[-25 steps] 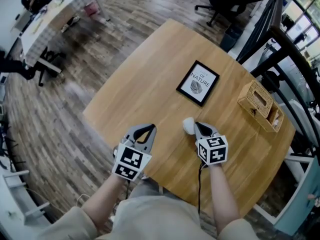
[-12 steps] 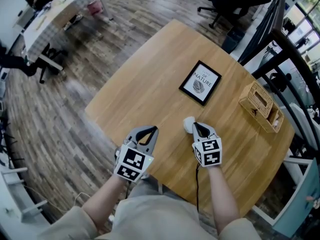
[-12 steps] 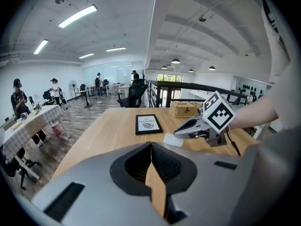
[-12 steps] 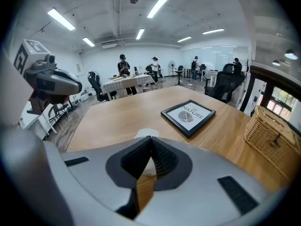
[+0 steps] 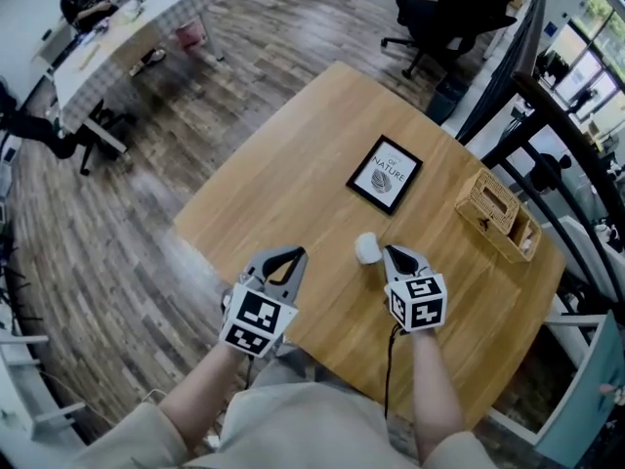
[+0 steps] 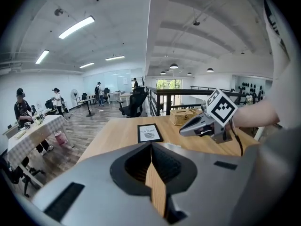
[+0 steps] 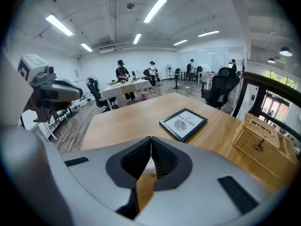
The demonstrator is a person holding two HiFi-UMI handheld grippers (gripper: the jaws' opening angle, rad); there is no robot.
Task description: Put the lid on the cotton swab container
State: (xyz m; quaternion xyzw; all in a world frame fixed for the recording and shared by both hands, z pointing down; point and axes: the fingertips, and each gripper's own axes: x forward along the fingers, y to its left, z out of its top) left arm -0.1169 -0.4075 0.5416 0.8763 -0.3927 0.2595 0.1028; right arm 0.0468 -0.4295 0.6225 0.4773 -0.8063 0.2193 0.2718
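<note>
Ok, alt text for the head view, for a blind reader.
The left gripper and right gripper, both shut, hover over a wooden table, a small white container just beyond the right one's tip. Farther off: a framed print and a wicker basket.

Two grey, pointed tools in shot: left gripper [image 5: 291,254] and right gripper [image 5: 393,252], each topped by a cube [image 5: 256,320] of black-and-white square markers. Black ribbed pads [image 6: 164,165] line the jaws. A black cable [image 5: 390,360] trails from the right one. Beige sleeves [image 5: 132,438] on both arms.
</note>
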